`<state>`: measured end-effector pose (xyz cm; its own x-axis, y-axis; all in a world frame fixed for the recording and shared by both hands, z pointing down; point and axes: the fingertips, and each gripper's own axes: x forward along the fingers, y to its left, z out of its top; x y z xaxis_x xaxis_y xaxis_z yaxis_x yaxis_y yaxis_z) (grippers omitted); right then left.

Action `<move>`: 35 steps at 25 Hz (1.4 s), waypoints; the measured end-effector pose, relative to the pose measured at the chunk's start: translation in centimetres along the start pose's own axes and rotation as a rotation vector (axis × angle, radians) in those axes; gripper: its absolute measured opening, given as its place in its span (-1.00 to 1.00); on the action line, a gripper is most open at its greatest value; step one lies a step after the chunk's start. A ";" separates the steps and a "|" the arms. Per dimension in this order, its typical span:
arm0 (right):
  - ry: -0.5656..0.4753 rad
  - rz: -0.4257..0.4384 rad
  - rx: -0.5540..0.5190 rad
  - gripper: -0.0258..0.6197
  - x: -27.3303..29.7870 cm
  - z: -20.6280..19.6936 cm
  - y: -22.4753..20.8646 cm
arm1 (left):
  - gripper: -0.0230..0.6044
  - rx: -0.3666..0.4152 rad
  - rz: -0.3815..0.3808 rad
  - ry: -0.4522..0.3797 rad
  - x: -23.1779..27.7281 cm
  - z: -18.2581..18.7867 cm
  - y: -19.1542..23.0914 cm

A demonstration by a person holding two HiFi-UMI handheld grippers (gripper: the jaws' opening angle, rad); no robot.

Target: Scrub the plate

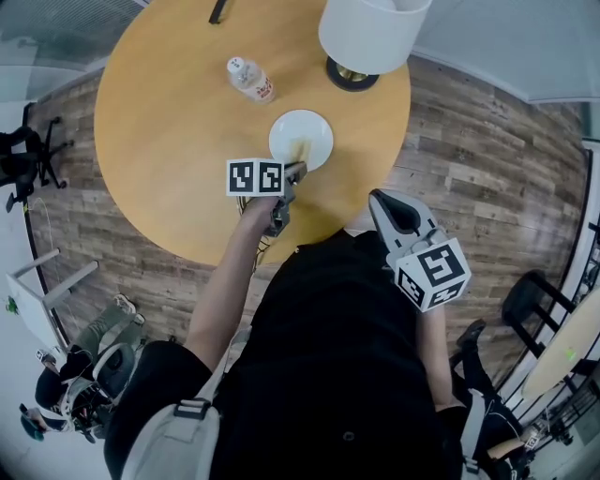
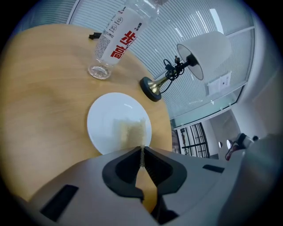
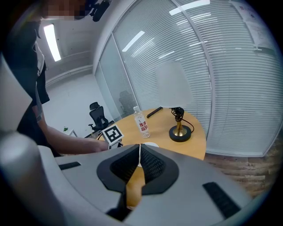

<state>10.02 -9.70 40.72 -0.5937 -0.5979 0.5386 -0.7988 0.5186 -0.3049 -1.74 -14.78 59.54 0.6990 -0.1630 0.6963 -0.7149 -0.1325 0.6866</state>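
plate (image 2: 105, 126): likely stiff, slick, breakable; steady it at near rim | left gripper (image 2: 141, 153): pinched on thin soft scrub cloth (image 2: 131, 130) | right gripper (image 3: 139, 155): closed, empty

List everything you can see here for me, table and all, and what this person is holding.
round wooden table: one, tan, centre of the room
round white plate: one, white, on the table's near side
thin scrub pad: one, pale yellow, on the plate, pinched by the left gripper
clear plastic bottle: one, red-and-white label, upright beyond the plate
table lamp: one, white shade, dark round base, far edge of the table
slim bar-shaped object: one, black, far edge; too small to identify
office chair: one, black, on the floor left of the table
left gripper: grey, jaws shut on the pad
right gripper: grey, jaws together, empty, held off the table
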 end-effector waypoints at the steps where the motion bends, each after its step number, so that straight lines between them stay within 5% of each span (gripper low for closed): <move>1: -0.001 0.000 0.004 -0.86 0.1 -0.1 0.0 | -0.84 0.006 0.010 0.006 -0.2 -0.6 0.2; 11: -0.026 -0.051 0.037 -0.86 -1.2 -0.2 -1.3 | -0.84 0.065 0.037 0.027 1.1 1.3 0.6; 19: -0.097 -0.227 0.151 -0.86 -6.0 -0.1 -6.9 | -0.84 0.105 0.066 0.035 2.4 5.4 0.9; 28: -0.124 -0.236 0.168 -0.86 -8.2 -1.3 -7.3 | -0.84 0.078 0.108 0.017 0.4 0.2 1.0; 35: -0.150 -0.197 0.125 -0.86 -10.5 -2.1 -5.8 | -0.84 0.052 0.043 -0.066 -1.7 -3.9 -2.0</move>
<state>21.12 -5.17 38.50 -0.4257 -0.7683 0.4780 -0.9007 0.3091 -0.3054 -1.37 -10.38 57.81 0.6660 -0.2339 0.7083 -0.7455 -0.1744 0.6433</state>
